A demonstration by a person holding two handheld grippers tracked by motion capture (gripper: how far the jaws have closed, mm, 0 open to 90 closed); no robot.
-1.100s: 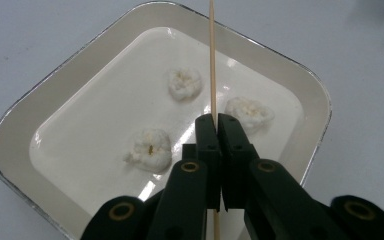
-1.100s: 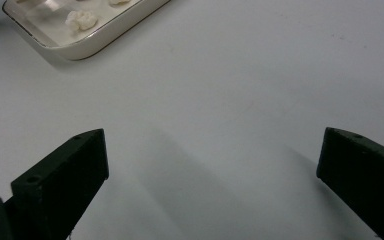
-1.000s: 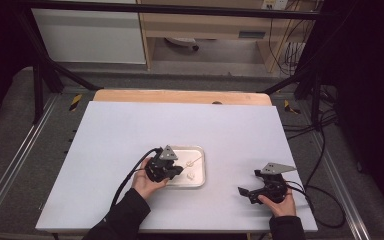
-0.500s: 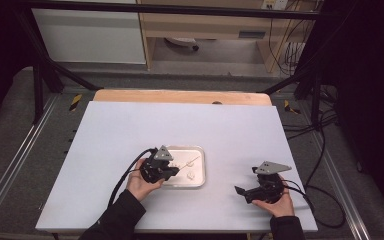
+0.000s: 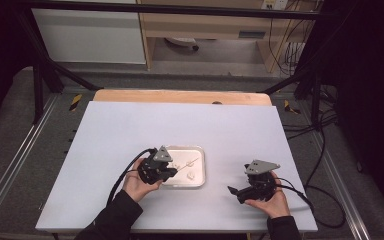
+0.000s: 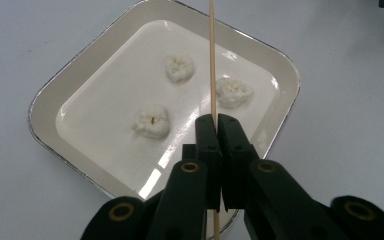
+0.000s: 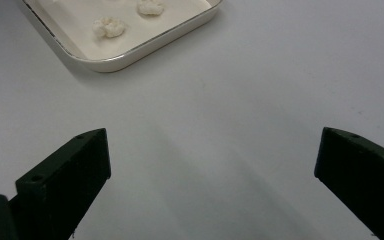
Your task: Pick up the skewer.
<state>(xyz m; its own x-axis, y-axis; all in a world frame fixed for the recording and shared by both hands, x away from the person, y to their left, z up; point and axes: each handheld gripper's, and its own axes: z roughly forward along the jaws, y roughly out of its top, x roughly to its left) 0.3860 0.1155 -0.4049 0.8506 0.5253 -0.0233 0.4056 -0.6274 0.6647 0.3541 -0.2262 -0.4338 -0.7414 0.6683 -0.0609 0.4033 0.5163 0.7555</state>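
The left hand-held gripper (image 6: 215,125) is clamping a thin wooden skewer (image 6: 212,60) between its fully closed jaws, and the stick is running straight out past the fingertips. In the left gripper view the skewer is crossing above a shallow white tray (image 6: 45,107) with rounded corners and a silvery rim. Three small white lumps are lying on the tray floor: one (image 6: 152,121) just left of the jaw tips, one (image 6: 179,67) farther out, and one (image 6: 234,91) just right of the skewer, which is passing beside it; whether the stick is touching any lump cannot be told. In the high view this hand-held gripper (image 5: 172,173) is sitting at the tray's left edge, the person's left hand (image 5: 137,181) wrapped around its body, with the tray (image 5: 200,182) lying on the white surface (image 5: 180,125) a little inside its near edge, roughly midway between the left and right edges.

The right hand-held gripper (image 7: 210,165) is standing wide open, gripping nothing, its two black jaws spread far apart over bare surface. In its own view the tray's corner (image 7: 130,52) is lying well ahead of the jaws. In the high view this hand-held gripper (image 5: 234,192) is sitting near the surface's near right corner, well apart from the tray, cradled in the right hand (image 5: 270,200).
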